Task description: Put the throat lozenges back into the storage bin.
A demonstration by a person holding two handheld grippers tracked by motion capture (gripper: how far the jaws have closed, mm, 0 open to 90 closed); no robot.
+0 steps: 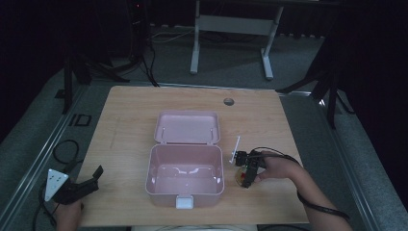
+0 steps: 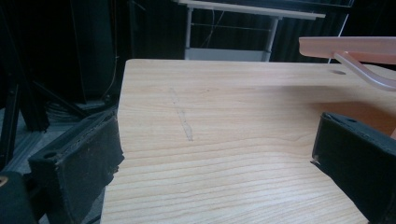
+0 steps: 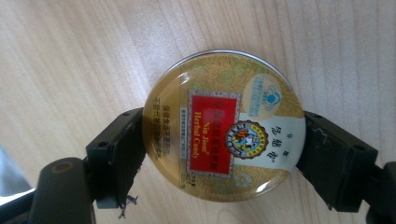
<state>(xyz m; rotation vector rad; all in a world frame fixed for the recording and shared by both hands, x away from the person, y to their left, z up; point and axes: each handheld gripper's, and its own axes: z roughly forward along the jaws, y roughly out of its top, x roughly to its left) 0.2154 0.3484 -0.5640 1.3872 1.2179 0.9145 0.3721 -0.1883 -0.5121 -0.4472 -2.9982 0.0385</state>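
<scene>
Right gripper (image 3: 219,149) clasps one round tin (image 3: 223,126); left gripper (image 2: 215,154) gapes beside one pink box (image 1: 185,192).

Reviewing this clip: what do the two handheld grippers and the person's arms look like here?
Both grippers are black with two blocky jaws faced in dark padding, frayed at the edges. The left gripper carries a light grey three-cornered plate with small coloured dots. The right gripper has a white rod sticking up from it, some red on its body, and a black cable looping back past the forearm. No sleeves show on the forearms.
</scene>
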